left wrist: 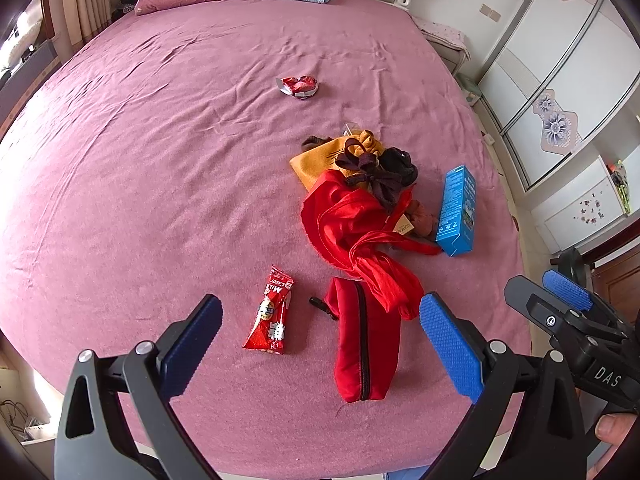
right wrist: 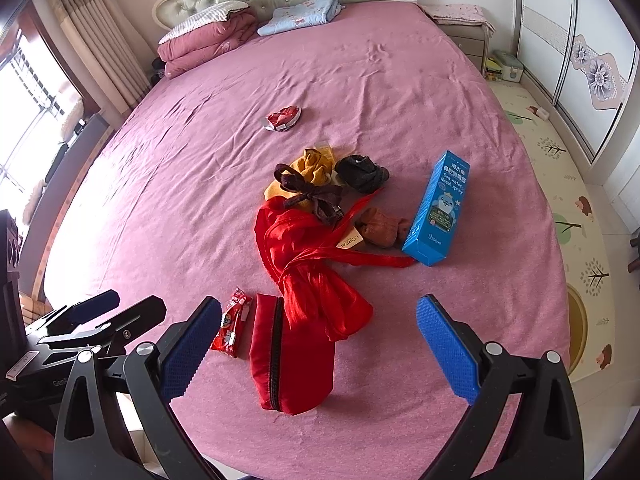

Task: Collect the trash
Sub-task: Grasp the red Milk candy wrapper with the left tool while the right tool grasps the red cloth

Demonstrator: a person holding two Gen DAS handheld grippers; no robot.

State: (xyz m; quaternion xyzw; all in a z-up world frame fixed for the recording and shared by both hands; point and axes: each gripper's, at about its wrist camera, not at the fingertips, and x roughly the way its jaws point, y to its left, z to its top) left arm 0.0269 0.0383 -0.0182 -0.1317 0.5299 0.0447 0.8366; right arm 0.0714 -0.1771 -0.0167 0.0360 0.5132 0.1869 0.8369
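A red candy wrapper (left wrist: 269, 314) lies on the pink bed near the front edge; it also shows in the right wrist view (right wrist: 231, 329). A crumpled red wrapper (left wrist: 298, 86) lies farther back (right wrist: 283, 118). A blue nasal spray box (left wrist: 457, 211) lies at the right (right wrist: 437, 208). My left gripper (left wrist: 320, 344) is open and empty above the front edge, the candy wrapper between its fingers. My right gripper (right wrist: 318, 346) is open and empty over a red zip pouch (right wrist: 290, 360).
A red cloth (left wrist: 352, 236), a yellow pouch with a brown bow (left wrist: 344, 160), dark socks (right wrist: 362, 174) and a brown sock (right wrist: 380, 226) lie in a heap mid-bed. Folded quilts (right wrist: 204, 36) sit at the headboard. A wardrobe (right wrist: 580, 60) stands at the right.
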